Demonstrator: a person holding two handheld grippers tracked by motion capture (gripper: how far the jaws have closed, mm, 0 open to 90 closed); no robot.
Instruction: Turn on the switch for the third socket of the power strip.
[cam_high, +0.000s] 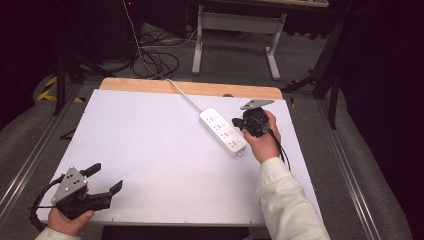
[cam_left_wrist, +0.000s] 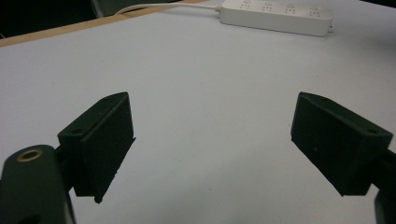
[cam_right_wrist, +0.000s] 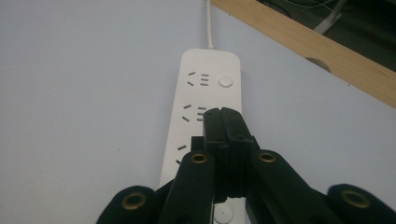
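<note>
Here's the bench (cam_high: 140, 150), a white sheet over a wooden top, and lying slantwise on its far right part is a white power strip (cam_high: 223, 131), its white cable (cam_high: 184, 94) running off over the far wooden edge. The right gripper (cam_high: 239, 123) is right there at the strip, held in the person's right hand (cam_high: 262, 142), cream sleeve (cam_high: 287, 200) trailing back toward the near edge. From the right gripper view the jaws are pressed together, pad against pad, with nothing between them, poised over the strip's socket rows; a round button (cam_right_wrist: 225, 80) sits at the strip's cable end, and whether the tips touch the plastic I cannot tell. Over at the near left corner, the left gripper (cam_high: 106, 177) sits in the left hand (cam_high: 70, 217), grey three-cornered plate (cam_high: 69, 184) on top, well apart from the strip. Its jaws stand wide, bare white surface between them in the left gripper view, the strip lying far off at the top edge.
</note>
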